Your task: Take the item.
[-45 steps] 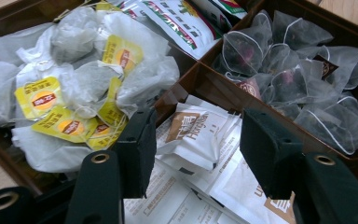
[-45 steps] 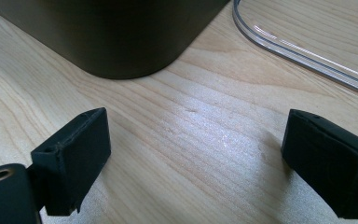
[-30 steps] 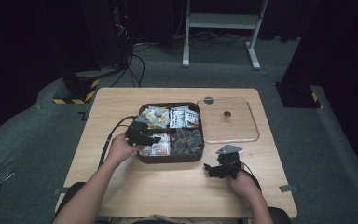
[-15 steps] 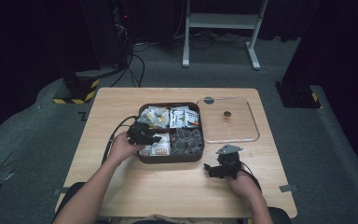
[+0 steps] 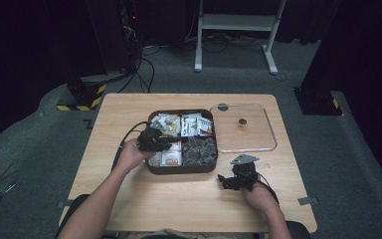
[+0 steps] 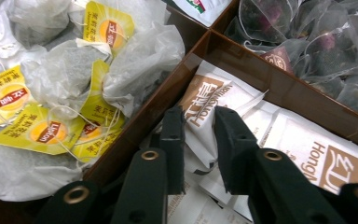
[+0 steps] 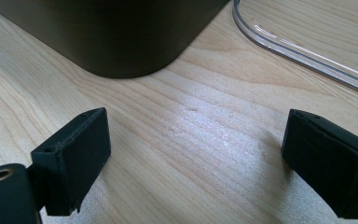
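Observation:
My left gripper [image 6: 198, 114] reaches into the near-left compartment of the dark brown divided box [image 5: 181, 171]. Its jaws have just been closing, and they now pinch a white sachet with a brown label [image 6: 205, 100] that stands up between the pads. More such sachets [image 6: 307, 149] lie flat under it. From above, the left gripper [image 5: 165, 144] sits over the box's left half. My right gripper [image 7: 198, 135] rests low over bare wood, open wide and holding nothing. It lies by the box's front right corner [image 7: 121, 37], and the high view has the right gripper [image 5: 225, 181] there too.
Yellow-tagged paper teabags [image 6: 51, 130] fill the compartment beyond a brown divider [image 6: 242, 60]. Clear pyramid bags [image 6: 317, 46] lie in another. A clear lid [image 5: 268, 144] with a small knob [image 5: 242, 121] lies on the table right of the box; its rim [image 7: 298, 46] is near my right gripper.

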`<state>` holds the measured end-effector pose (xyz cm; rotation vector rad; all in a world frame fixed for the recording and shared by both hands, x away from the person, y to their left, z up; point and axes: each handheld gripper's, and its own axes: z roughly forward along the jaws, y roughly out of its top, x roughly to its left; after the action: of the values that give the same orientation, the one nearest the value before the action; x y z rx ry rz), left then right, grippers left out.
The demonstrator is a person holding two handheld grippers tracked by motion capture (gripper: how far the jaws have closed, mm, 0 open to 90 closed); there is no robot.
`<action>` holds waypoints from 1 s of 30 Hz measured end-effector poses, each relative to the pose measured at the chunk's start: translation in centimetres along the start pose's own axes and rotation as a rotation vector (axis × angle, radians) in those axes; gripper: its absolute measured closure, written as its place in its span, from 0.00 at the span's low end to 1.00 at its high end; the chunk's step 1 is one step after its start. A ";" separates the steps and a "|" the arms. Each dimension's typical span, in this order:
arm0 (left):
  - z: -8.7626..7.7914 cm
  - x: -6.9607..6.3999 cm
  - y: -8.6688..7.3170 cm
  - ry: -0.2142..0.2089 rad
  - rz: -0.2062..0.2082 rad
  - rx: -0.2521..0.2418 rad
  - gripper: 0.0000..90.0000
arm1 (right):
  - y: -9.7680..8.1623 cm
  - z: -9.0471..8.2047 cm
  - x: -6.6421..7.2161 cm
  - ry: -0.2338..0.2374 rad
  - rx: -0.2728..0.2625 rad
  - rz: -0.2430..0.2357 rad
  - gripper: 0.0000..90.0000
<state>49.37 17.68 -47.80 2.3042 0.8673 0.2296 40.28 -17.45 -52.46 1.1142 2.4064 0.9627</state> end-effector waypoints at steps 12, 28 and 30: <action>-0.4 0.1 0.2 -0.031 -0.031 0.009 0.93 | 0.0 0.0 0.0 0.000 0.000 0.000 0.09; -2.0 0.4 0.2 -0.055 -0.075 -0.028 0.93 | 0.0 0.0 0.0 0.001 0.000 0.001 0.09; -2.1 0.4 0.2 -0.057 -0.081 -0.032 0.93 | 0.0 0.0 0.0 0.000 0.000 0.001 0.09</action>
<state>48.95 18.93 -46.08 2.2298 0.9189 0.1410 40.28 -17.45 -52.46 1.1148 2.4066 0.9632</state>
